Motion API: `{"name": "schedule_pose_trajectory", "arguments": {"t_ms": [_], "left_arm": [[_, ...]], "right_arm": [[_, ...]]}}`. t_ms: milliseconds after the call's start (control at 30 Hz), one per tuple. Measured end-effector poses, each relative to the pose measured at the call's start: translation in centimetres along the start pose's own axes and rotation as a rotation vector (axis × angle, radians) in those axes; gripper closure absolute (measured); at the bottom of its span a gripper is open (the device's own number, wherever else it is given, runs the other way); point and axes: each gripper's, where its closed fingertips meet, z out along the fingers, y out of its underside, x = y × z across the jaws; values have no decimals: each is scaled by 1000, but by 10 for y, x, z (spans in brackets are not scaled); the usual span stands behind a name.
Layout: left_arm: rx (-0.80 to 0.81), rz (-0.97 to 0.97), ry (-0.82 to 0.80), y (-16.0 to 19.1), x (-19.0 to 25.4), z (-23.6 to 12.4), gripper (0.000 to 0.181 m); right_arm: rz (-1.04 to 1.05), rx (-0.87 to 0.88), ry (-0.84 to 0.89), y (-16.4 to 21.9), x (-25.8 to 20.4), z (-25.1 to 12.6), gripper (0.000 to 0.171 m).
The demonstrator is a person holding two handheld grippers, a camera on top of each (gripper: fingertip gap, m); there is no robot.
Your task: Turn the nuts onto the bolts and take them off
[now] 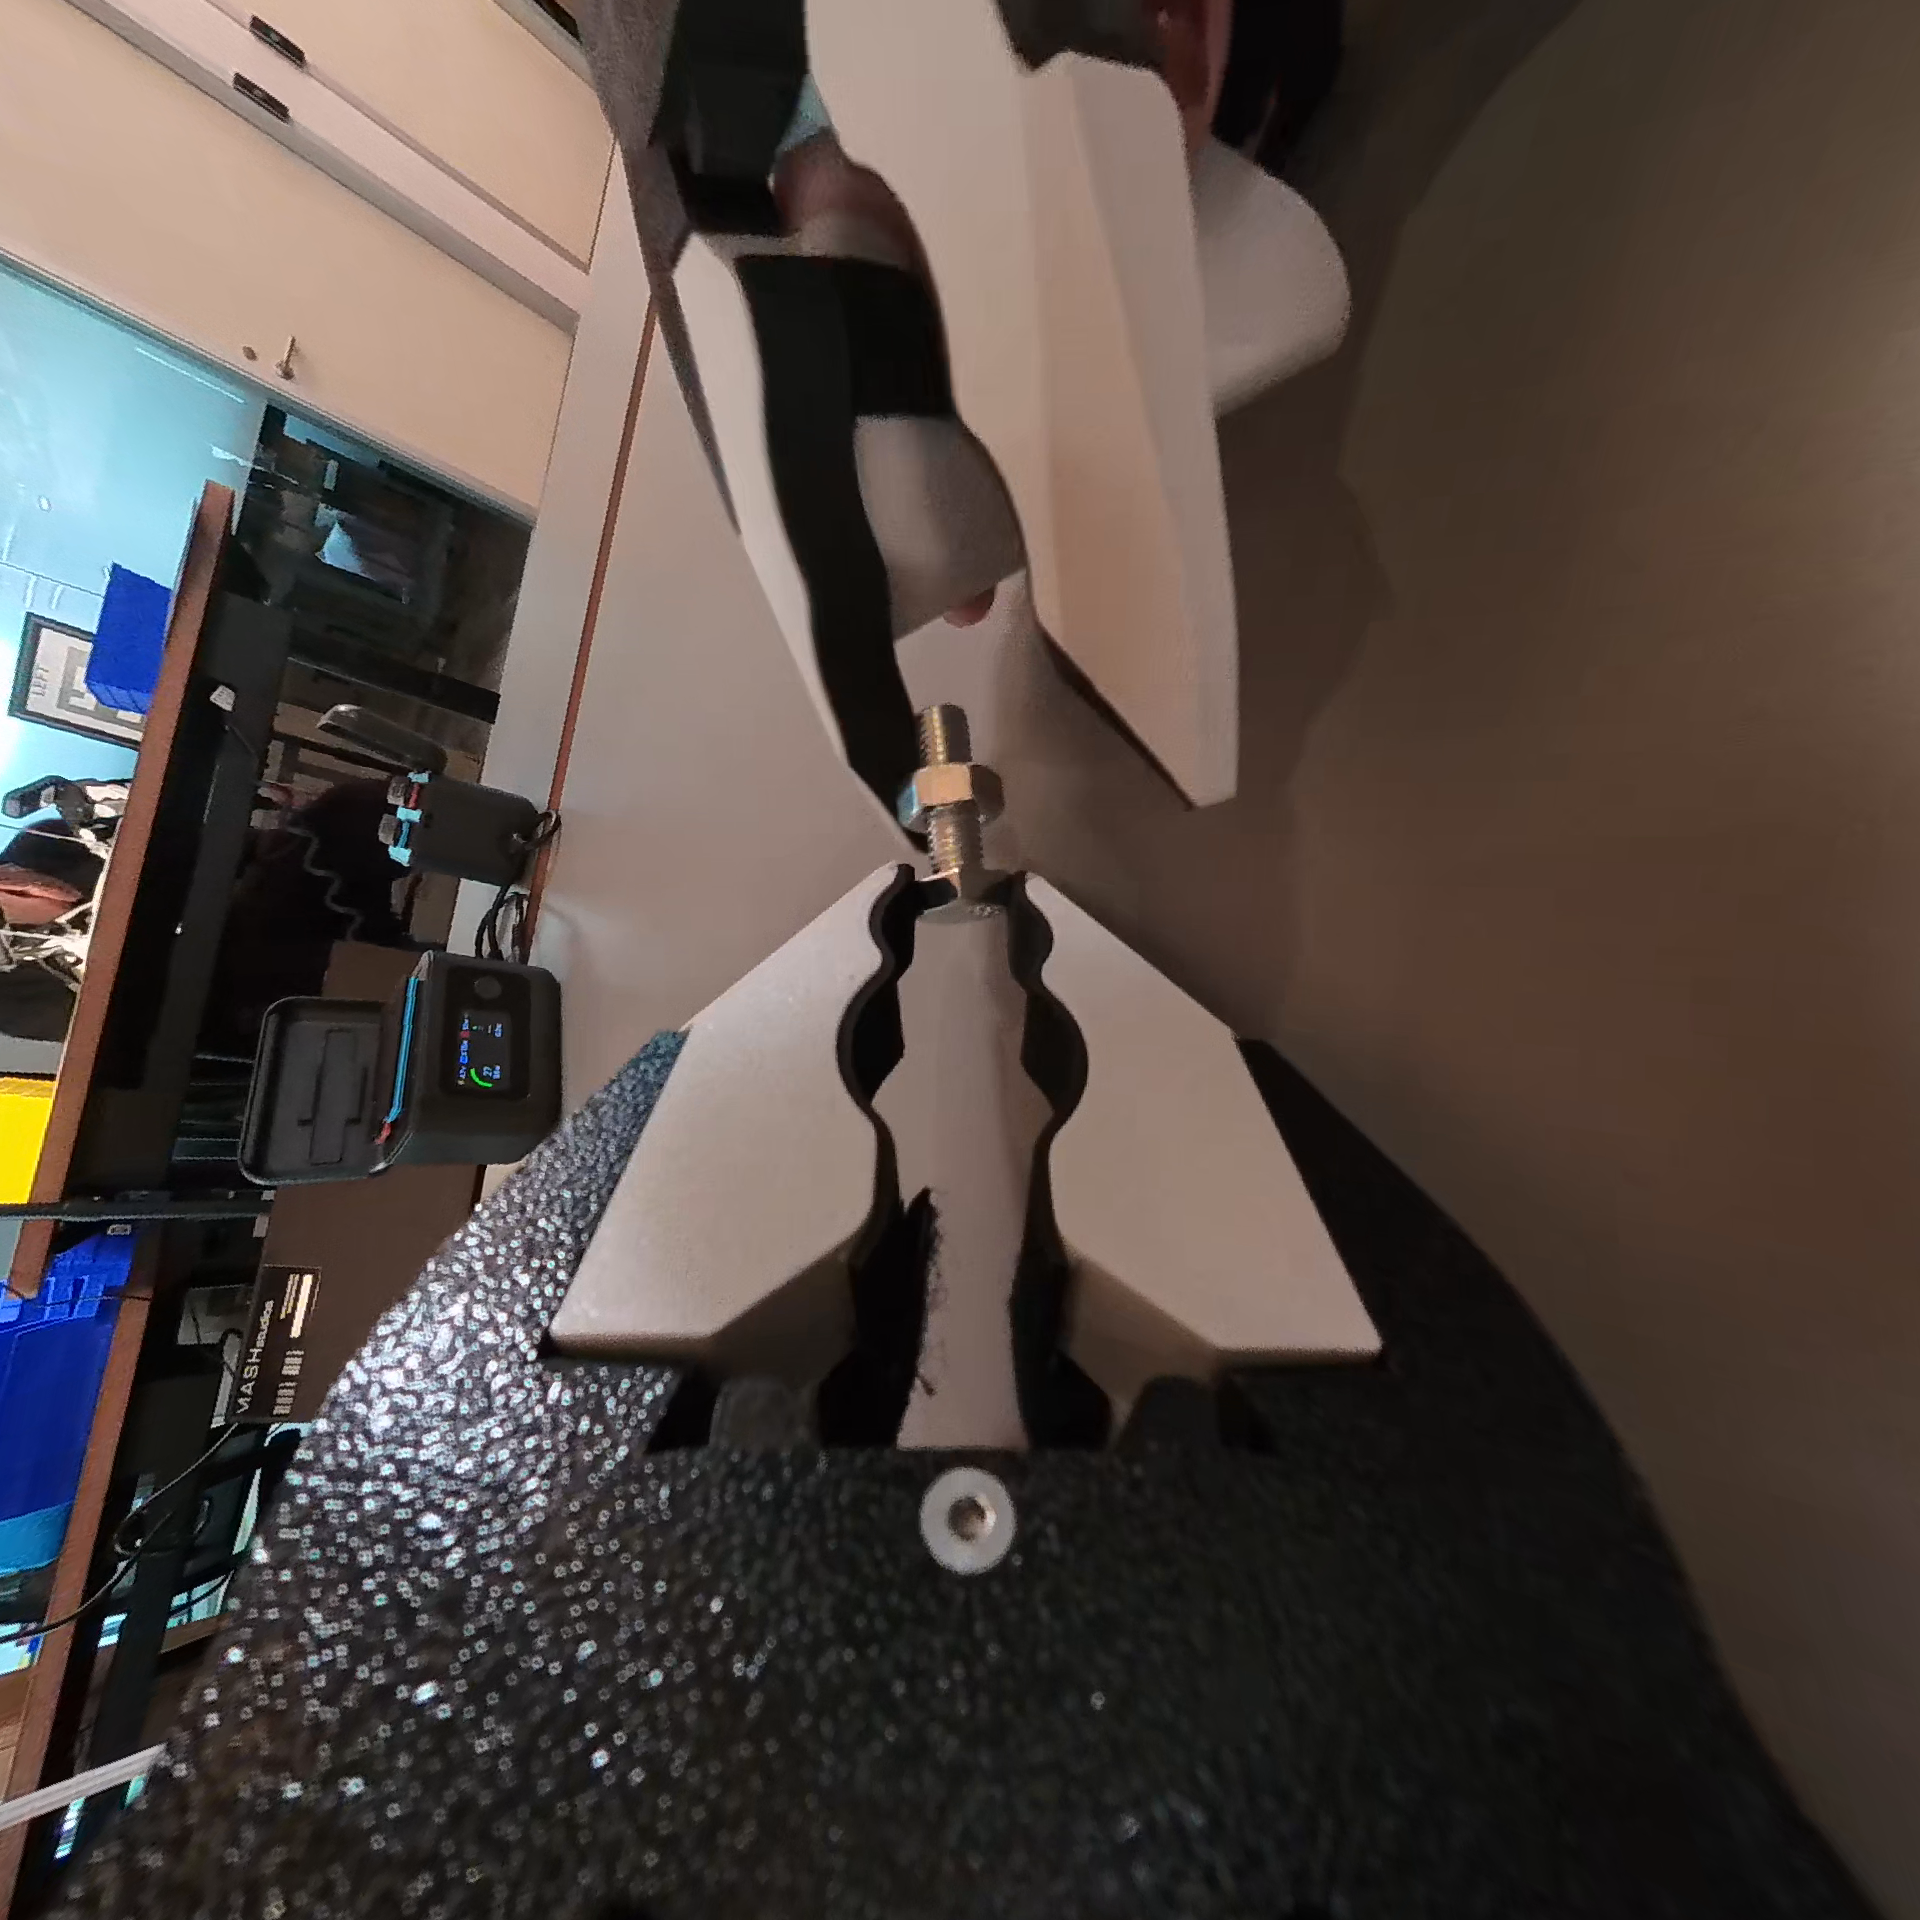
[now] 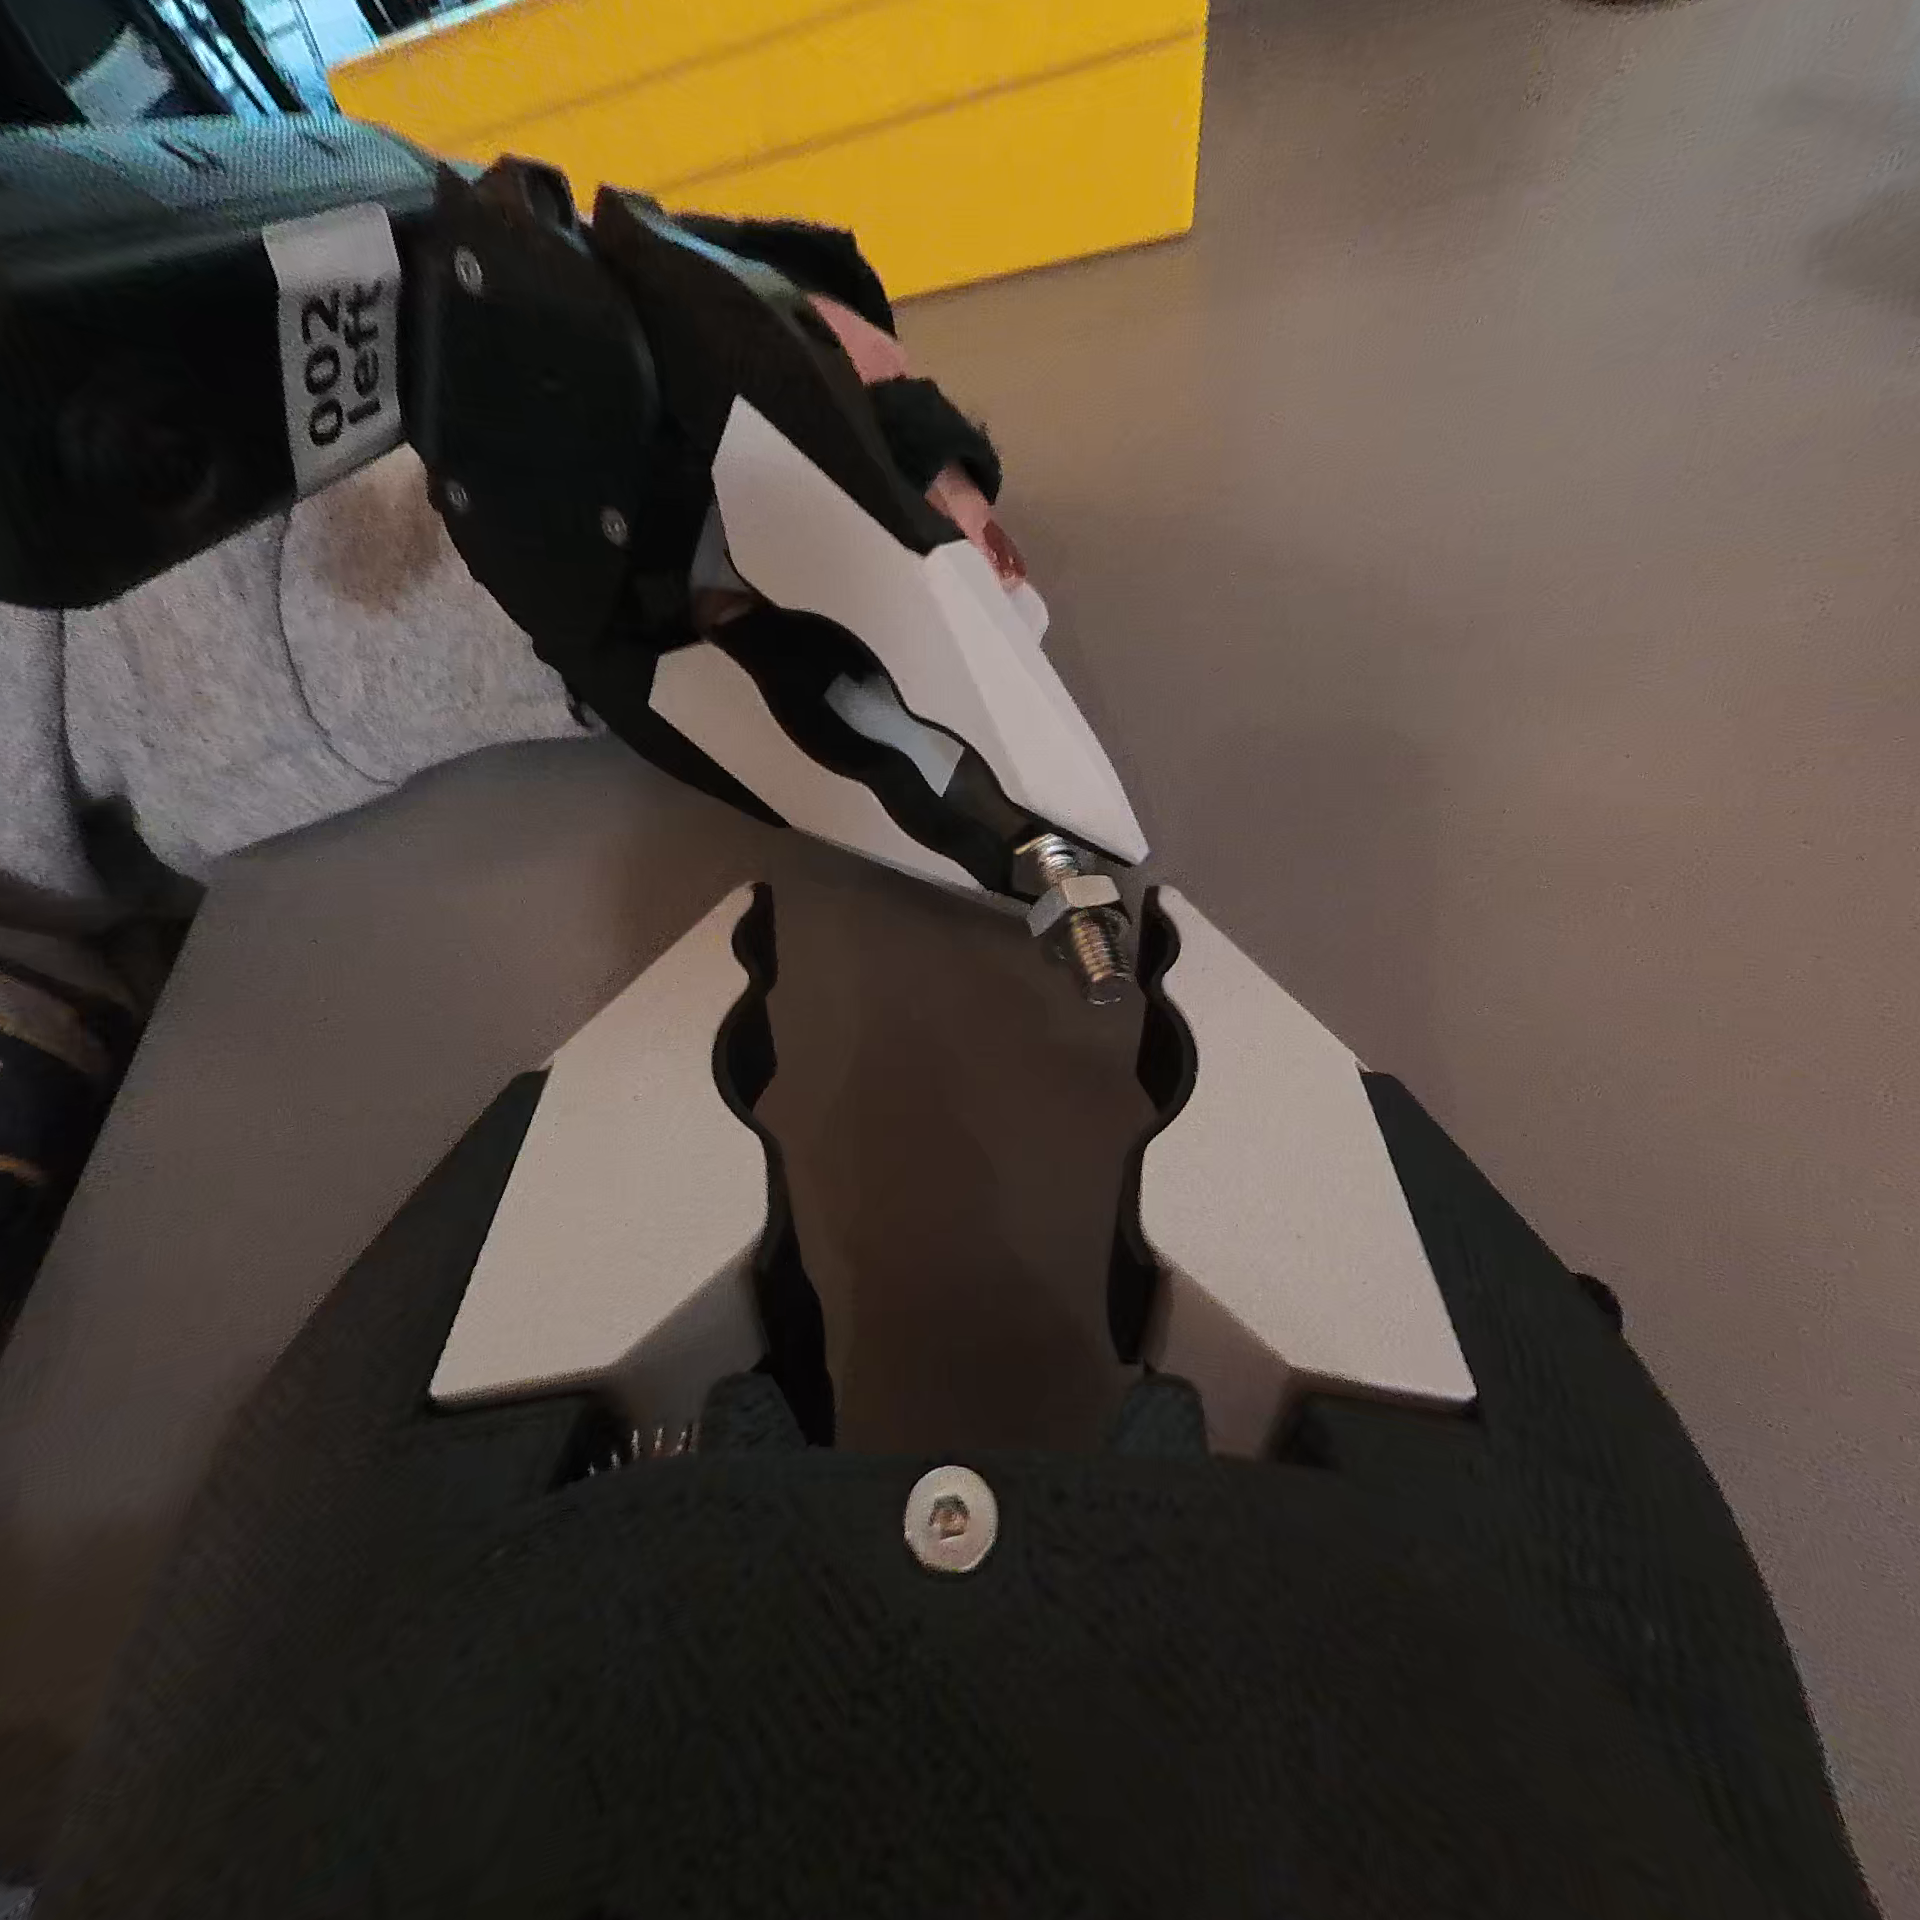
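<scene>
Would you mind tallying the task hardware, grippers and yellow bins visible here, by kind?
Bolt: 1
Nut: 1
Left gripper: 1
Right gripper: 1
Yellow bin: 1
Total: 5

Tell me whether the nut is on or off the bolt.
On. The nut sits partway along the bolt, thread showing on both sides, while the left claw grips the bolt's head.
</scene>
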Motion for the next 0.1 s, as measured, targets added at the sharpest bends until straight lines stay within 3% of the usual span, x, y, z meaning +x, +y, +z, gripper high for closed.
{"name": "schedule_pose_trajectory", "arguments": {"t_ms": [33, 100], "left_arm": [[0, 1, 1, 0, 0, 0, 165], [8, 10, -2, -1, 0, 0, 165]], "right_arm": [[-8, -7, -2, 1, -1, 1, 102], [-15, 17, -17, -2, -3, -2, 102]]}}
